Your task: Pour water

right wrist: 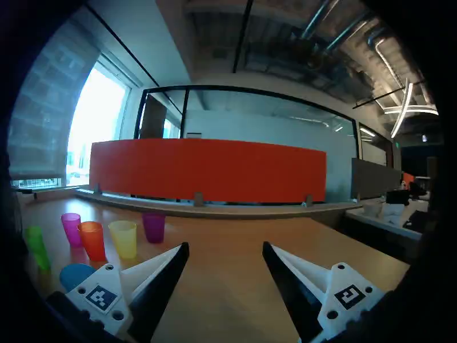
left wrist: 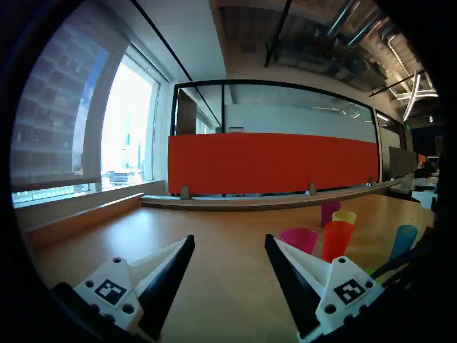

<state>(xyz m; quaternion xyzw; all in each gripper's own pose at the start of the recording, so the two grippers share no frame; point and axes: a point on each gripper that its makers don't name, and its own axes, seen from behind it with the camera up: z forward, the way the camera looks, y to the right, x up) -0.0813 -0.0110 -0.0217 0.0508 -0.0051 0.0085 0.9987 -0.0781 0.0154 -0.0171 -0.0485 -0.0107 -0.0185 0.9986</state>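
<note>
Several coloured plastic cups stand on a wooden table (left wrist: 217, 228). In the left gripper view they sit to the right: a pink cup (left wrist: 299, 238), an orange cup (left wrist: 337, 239), a yellow cup (left wrist: 344, 216), a purple cup (left wrist: 329, 211) and a blue cup (left wrist: 404, 240). My left gripper (left wrist: 228, 246) is open, low over the table, nothing between its fingers. In the right gripper view the cups are at the left: green cup (right wrist: 36, 246), pink cup (right wrist: 71, 228), orange cup (right wrist: 92, 240), yellow cup (right wrist: 124, 238), purple cup (right wrist: 153, 227), blue cup (right wrist: 76, 275). My right gripper (right wrist: 224, 251) is open and holds nothing.
An orange divider panel (left wrist: 274, 163) runs along the table's far edge. Large windows (left wrist: 123, 131) line the left side. Another desk with dark objects (right wrist: 400, 211) lies to the right, past the table's edge.
</note>
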